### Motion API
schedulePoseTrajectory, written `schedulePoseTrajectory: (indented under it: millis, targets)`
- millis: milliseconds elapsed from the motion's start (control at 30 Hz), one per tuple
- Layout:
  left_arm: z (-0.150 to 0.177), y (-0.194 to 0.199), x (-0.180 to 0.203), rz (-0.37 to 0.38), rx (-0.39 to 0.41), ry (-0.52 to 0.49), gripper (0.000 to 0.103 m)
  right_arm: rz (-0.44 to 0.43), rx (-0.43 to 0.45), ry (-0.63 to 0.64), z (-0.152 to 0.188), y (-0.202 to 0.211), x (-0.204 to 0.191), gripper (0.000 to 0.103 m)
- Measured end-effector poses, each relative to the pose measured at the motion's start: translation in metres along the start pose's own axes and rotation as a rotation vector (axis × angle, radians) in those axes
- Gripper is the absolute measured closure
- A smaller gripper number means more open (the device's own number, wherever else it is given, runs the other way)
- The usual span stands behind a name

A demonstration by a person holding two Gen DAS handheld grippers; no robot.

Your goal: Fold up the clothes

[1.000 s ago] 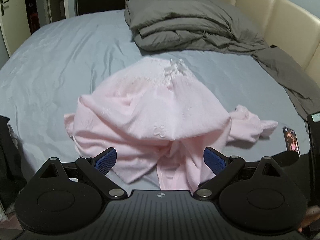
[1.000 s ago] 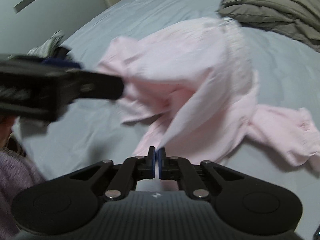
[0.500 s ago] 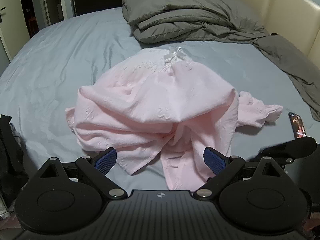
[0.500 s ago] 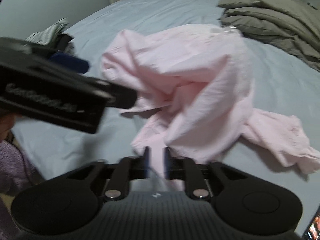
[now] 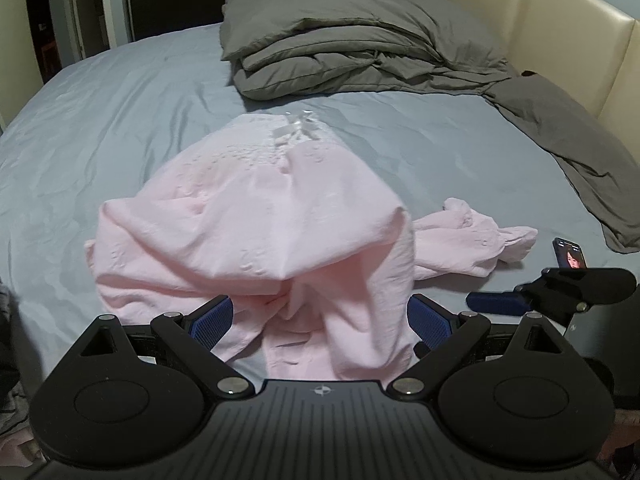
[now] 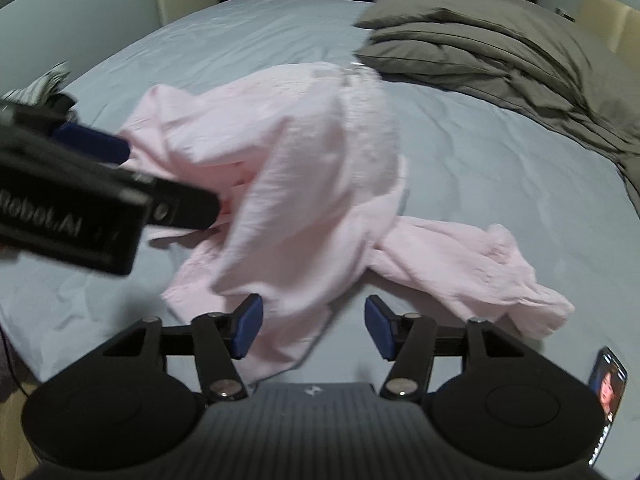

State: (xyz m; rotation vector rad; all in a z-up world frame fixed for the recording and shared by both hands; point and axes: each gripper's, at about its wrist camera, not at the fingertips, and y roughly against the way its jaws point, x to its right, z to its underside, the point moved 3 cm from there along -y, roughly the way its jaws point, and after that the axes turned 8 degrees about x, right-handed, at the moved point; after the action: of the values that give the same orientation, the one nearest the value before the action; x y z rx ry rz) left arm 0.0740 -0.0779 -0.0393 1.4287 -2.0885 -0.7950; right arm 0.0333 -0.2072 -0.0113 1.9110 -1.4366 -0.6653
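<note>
- Pink garment (image 5: pixel 256 236) lies crumpled in a heap on the grey-blue bed sheet (image 5: pixel 100 120), roughly in the middle of the mattress, with a small pale bow at its far end.
- One sleeve of the garment (image 6: pixel 480 264) trails out to the right, flat on the sheet and ending near a phone (image 5: pixel 571 255) that lies face up with its screen lit.
- Left gripper (image 5: pixel 320 322) hangs over the near edge of the heap with its blue pads wide apart; pink cloth shows in the gap between them, but the pads do not press on it.
- Right gripper (image 6: pixel 313 328) has just been opening its jaws and they now stand apart; a fold of the pink cloth lies just beside the left-hand pad and nothing is clamped.
- Right wrist view shows the left gripper's black body crossing the left side of the picture, above the garment's near-left part.
- Folded grey duvet (image 5: pixel 352 56) sits at the far end of the bed, well apart from the garment, beside a cream padded headboard (image 5: pixel 552 36).
- Striped cloth (image 6: pixel 52 80) shows at the bed's left edge in the right wrist view, blurred.
</note>
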Motion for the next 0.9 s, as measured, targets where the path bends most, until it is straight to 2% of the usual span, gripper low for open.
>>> schedulePoseTrajectory:
  millis: [300,500,533,567,600,667,833,900]
  targets:
    - [-0.003,-0.025,0.008,-0.014,-0.030,0.046,0.008,-0.012,-0.013,-0.003,0.002,-0.006,0.007,0.037]
    - [-0.002,-0.039,0.014,-0.041,-0.027,0.028,0.008,-0.028,-0.012,-0.010,0.001,-0.008,0.009,0.036]
    - [-0.003,-0.041,0.015,-0.046,-0.027,0.022,0.015,-0.027,-0.016,-0.014,0.000,-0.009,0.009,0.036]
    - [-0.004,-0.043,0.016,-0.051,-0.028,0.014,0.028,-0.028,-0.020,-0.019,0.000,-0.010,0.009,0.036]
    - [-0.004,-0.046,0.016,-0.053,-0.032,0.003,0.035,-0.031,-0.022,-0.024,-0.001,-0.010,0.009,0.036]
    - [-0.003,-0.050,0.014,-0.040,-0.050,-0.008,0.064,-0.037,-0.024,-0.032,-0.004,-0.010,0.009,0.035]
    - [-0.001,-0.048,0.000,-0.016,-0.075,0.028,0.091,-0.047,-0.014,-0.032,-0.010,-0.009,0.006,0.035]
    - [-0.001,-0.042,-0.003,-0.015,-0.066,0.008,0.095,-0.046,-0.012,-0.029,-0.011,-0.009,0.006,0.035]
